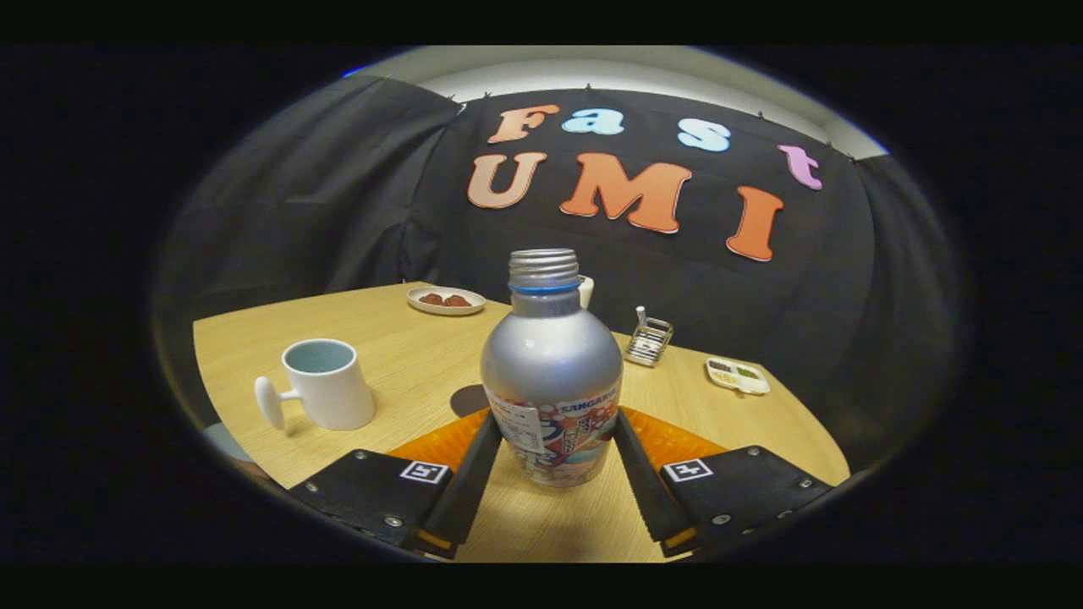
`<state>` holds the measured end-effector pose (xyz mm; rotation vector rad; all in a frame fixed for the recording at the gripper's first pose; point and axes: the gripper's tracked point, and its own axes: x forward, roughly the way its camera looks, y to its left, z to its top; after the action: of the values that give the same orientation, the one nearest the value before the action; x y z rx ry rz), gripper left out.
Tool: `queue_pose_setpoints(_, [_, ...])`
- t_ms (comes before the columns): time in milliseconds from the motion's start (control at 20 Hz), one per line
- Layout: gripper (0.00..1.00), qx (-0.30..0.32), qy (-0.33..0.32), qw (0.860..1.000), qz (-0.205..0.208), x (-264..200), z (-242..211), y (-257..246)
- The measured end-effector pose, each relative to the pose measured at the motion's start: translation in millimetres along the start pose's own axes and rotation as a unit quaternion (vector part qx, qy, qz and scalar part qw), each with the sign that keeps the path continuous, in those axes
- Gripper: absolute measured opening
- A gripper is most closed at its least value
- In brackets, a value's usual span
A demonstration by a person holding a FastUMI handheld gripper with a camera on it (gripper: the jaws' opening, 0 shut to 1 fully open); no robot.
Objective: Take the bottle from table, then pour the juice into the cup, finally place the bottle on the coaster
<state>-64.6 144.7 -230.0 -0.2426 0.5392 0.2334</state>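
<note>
Your gripper (554, 440) has both fingers clamped on the bottle (552, 372), uncapped. Keep it upright, carry left to the cup (328, 385), tilt slowly.

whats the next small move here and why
Probably lift the bottle straight up. The hand-held gripper has a finger against each side of its lower body, so the grasp looks set; the bottle seems to be on the table, its cap is off, and the cup stands off to one side.

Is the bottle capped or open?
Open: the bottle shows bare neck threads, no cap, standing upright between the tool fingers.
</note>
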Motion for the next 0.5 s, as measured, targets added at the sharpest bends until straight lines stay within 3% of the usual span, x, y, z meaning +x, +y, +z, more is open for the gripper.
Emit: queue_pose_setpoints(500, [0.77,-0.135,-0.002,0.988,-0.074,17,14,2])
